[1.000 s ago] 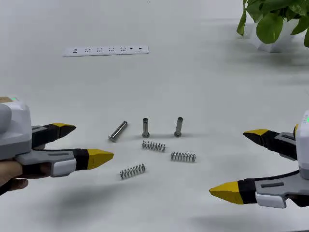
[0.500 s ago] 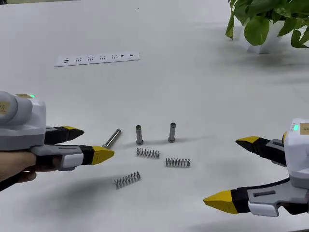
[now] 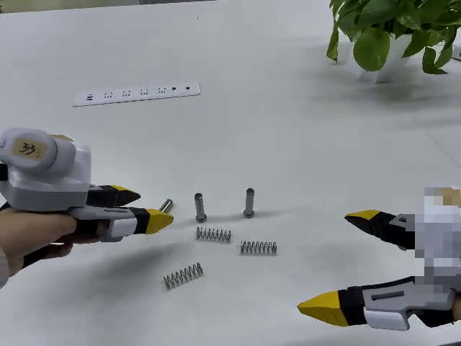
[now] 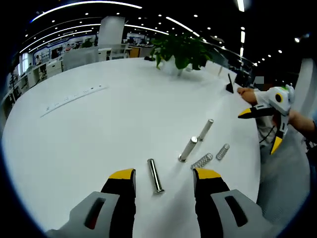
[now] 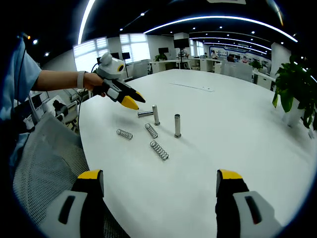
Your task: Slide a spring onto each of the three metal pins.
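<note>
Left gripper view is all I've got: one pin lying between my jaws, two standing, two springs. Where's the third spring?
Observer: The head view has the third spring lying alone on the table, nearer you than the other springs.
Operator: Is the right tool carrying anything? It's tiny here.
Observer: No. The right tool is open wide, with nothing between its jaws.
Operator: Anything beside the table I should mind?
Observer: The right gripper view shows a mesh chair by the table's edge.
</note>
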A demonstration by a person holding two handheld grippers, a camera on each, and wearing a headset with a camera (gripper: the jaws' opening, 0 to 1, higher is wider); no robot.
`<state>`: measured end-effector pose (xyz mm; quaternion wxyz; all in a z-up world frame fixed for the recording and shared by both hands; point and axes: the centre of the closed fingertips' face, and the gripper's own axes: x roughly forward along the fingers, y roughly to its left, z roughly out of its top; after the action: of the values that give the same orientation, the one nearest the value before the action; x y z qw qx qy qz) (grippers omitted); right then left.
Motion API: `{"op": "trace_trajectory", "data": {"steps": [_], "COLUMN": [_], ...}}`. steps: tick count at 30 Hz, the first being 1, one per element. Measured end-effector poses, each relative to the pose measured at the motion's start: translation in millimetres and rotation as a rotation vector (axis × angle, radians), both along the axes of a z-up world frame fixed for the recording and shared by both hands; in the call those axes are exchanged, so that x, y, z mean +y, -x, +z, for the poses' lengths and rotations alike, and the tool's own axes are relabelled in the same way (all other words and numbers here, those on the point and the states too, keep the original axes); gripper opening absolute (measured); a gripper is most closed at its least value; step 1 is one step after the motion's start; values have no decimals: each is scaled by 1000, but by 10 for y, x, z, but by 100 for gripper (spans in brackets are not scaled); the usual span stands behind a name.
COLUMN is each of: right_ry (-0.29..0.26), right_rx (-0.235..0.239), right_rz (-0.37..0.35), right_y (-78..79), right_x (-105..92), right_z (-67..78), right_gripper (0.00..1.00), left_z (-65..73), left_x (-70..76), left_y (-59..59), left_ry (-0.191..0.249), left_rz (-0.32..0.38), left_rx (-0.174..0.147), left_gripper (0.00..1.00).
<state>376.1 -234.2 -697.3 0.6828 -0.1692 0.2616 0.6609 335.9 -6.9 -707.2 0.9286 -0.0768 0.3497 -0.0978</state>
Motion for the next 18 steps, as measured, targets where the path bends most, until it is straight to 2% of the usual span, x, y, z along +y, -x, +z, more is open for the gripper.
{"op": "trace_trajectory", "data": {"steps": [5, 9, 14, 18], "right_ry": [4, 5, 6, 11], "right_rx": [6, 10, 13, 17], "right_rz": [-3, -6, -11, -11], "right_y": [7, 11, 8, 14], "right_x": [-17, -25, -46, -58], "right_z": [-21, -22, -33, -53], "right_gripper": [95, 95, 95, 94], "left_z": [-77, -172, -256, -281], "left_x": [59, 159, 177, 172], "left_y": [-66, -115, -131, -172], "left_ry": [-12, -2, -14, -9], "left_rz": [22, 46, 41, 38], "left_rx": [21, 44, 80, 90], "left_gripper": [43, 38, 34, 31]}}
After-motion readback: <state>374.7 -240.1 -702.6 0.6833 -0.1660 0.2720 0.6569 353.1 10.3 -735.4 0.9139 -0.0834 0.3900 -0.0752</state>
